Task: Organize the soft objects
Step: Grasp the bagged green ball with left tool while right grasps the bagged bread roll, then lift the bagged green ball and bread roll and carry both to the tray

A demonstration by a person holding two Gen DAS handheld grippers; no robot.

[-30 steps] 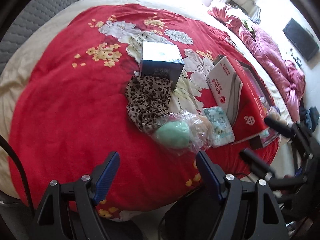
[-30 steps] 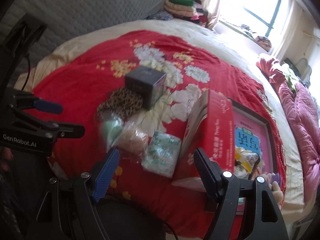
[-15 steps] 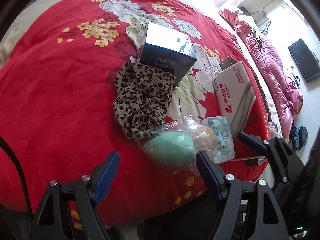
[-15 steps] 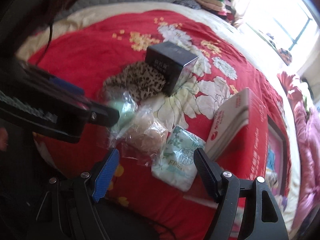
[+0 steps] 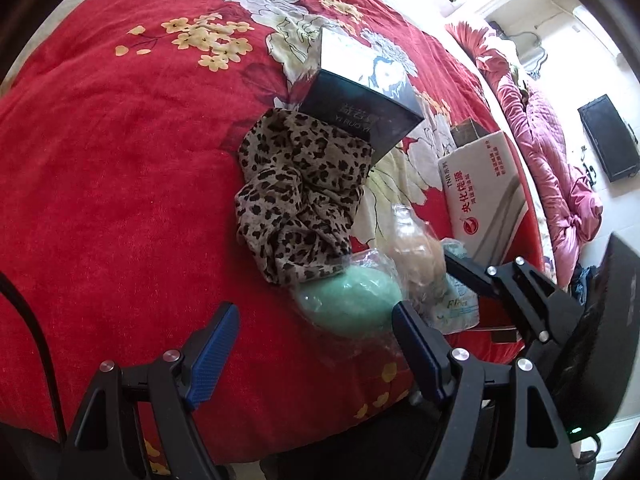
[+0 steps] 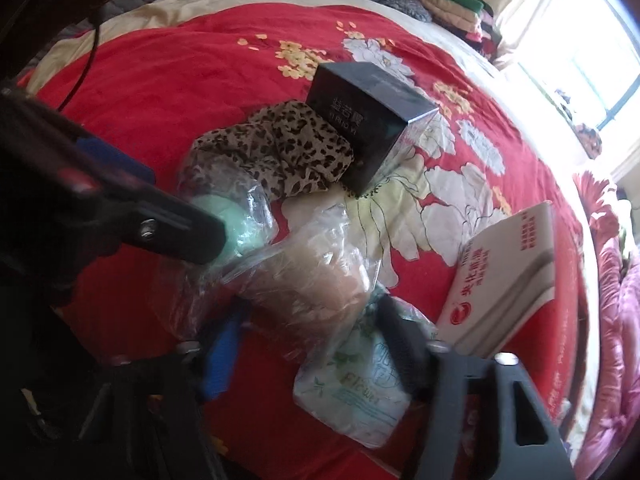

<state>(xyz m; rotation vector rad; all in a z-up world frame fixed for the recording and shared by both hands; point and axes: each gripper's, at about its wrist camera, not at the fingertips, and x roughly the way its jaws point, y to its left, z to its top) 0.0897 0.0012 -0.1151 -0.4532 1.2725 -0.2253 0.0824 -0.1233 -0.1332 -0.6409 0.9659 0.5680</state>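
A leopard-print scrunchie (image 5: 300, 196) lies on the red floral blanket (image 5: 104, 184), against a dark box (image 5: 360, 100). In front of it sit a green sponge in clear wrap (image 5: 352, 304), a beige sponge in clear wrap (image 6: 304, 280) and a tissue pack (image 6: 356, 396). My left gripper (image 5: 316, 336) is open, its jaws just short of the green sponge. My right gripper (image 6: 308, 344) is open, with its jaws on either side of the beige sponge's near end. The scrunchie (image 6: 280, 148) and the box (image 6: 368, 120) also show in the right wrist view.
A white and red carton (image 5: 480, 196) leans to the right of the sponges; it also shows in the right wrist view (image 6: 508, 272). A pink quilt (image 5: 560, 168) lies beyond the bed's right edge. Folded clothes (image 6: 456, 4) are stacked at the far end by the window.
Both grippers have moved forward and down toward the wrapped sponges. The right gripper's jaws now flank the beige sponge. Nothing has been picked up.
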